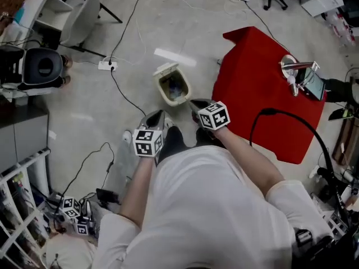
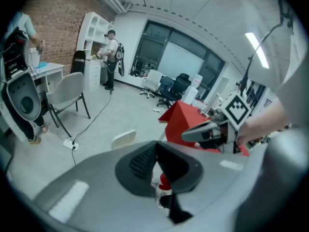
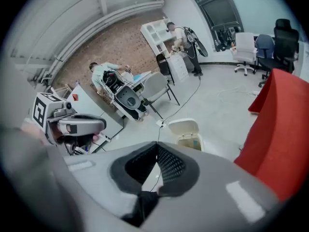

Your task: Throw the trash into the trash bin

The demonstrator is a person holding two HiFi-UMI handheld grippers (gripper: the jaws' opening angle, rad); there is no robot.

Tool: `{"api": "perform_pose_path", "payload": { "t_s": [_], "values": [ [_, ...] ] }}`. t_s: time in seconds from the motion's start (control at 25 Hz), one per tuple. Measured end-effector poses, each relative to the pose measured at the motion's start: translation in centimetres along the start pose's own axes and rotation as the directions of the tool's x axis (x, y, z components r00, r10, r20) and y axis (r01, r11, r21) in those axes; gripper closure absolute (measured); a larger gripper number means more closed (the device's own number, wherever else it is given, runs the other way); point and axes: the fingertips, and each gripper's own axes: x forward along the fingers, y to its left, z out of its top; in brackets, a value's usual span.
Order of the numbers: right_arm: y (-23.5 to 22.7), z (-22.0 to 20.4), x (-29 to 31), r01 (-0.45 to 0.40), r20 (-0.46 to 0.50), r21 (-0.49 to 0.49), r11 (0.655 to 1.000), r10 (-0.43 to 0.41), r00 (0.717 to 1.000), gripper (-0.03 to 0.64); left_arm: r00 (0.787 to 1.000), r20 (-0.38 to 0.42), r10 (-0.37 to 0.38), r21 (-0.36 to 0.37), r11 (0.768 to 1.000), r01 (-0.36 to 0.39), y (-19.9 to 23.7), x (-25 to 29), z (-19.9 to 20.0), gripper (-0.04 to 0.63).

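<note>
The cream trash bin (image 1: 173, 86) stands on the floor with its lid up, and something bluish lies inside. Both grippers hang above the floor on the near side of it. My left gripper (image 1: 155, 118) has its pads meeting at the tip (image 2: 155, 146). A small red and white thing (image 2: 164, 182) shows in the slit behind those pads, and I cannot tell whether it is gripped. My right gripper (image 1: 197, 104) is shut with nothing between its pads (image 3: 157, 146). The bin (image 3: 188, 135) sits just beyond the right jaws. Only its lid (image 2: 123, 139) shows past the left jaws.
A table under a red cloth (image 1: 263, 94) stands to the right of the bin, with a metal device (image 1: 297, 72) on it. Cables and a power strip (image 1: 106, 65) lie on the floor at the left. A grey chair (image 1: 81, 18) and shelves stand farther left. People (image 2: 112, 57) work at the back.
</note>
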Motion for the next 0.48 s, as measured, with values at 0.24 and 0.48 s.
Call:
{"api": "perform_pose_path", "payload": {
  "t_s": [0.24, 0.48],
  "values": [
    [1.6, 1.6, -4.9, -0.011, 0.080, -0.090, 0.996, 0.018, 0.997, 0.615, 0.999, 0.039, -0.028, 0.012, 1.000, 0.028, -2.7, -2.9, 1.5, 0.589],
    [1.8, 2.0, -7.1, -0.015, 0.127, -0.091, 0.996, 0.027, 0.992, 0.615, 0.997, 0.060, -0.041, 0.044, 0.998, 0.038, -4.2, -2.9, 2.5, 0.590]
  ]
}}
